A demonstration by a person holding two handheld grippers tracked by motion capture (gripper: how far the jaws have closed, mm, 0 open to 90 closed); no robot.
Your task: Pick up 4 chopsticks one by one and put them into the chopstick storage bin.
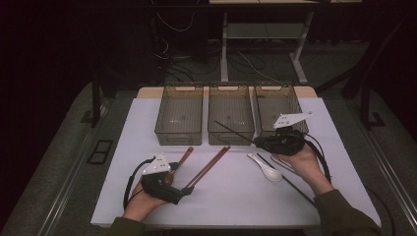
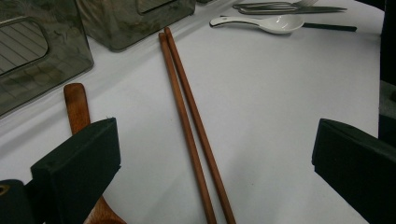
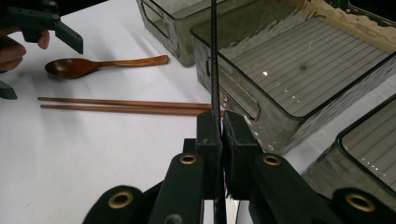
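My right gripper (image 1: pixel 256 142) (image 3: pixel 222 135) is shut on a thin black chopstick (image 1: pixel 233 131) (image 3: pixel 214 56). The stick points left and away, with its tip over the middle clear bin (image 1: pixel 231 138) (image 3: pixel 261 109). A pair of brown chopsticks (image 1: pixel 209 167) (image 2: pixel 191 121) (image 3: pixel 121 106) lies on the white table (image 1: pixel 236 196). Its near end sits between the wide-open jaws of my left gripper (image 1: pixel 183 192) (image 2: pixel 215 158), and the pads do not touch it. Just left of the pair lies a wooden spoon (image 1: pixel 181 161) (image 2: pixel 75 105) (image 3: pixel 84 66).
Three clear bins stand in a row at the back: the left bin (image 1: pixel 180 138), the middle one and the right bin (image 1: pixel 275 96). A white spoon (image 1: pixel 265 167) (image 2: pixel 266 23), a second black chopstick (image 1: pixel 290 183) and metal cutlery (image 2: pixel 275 7) lie near the right hand.
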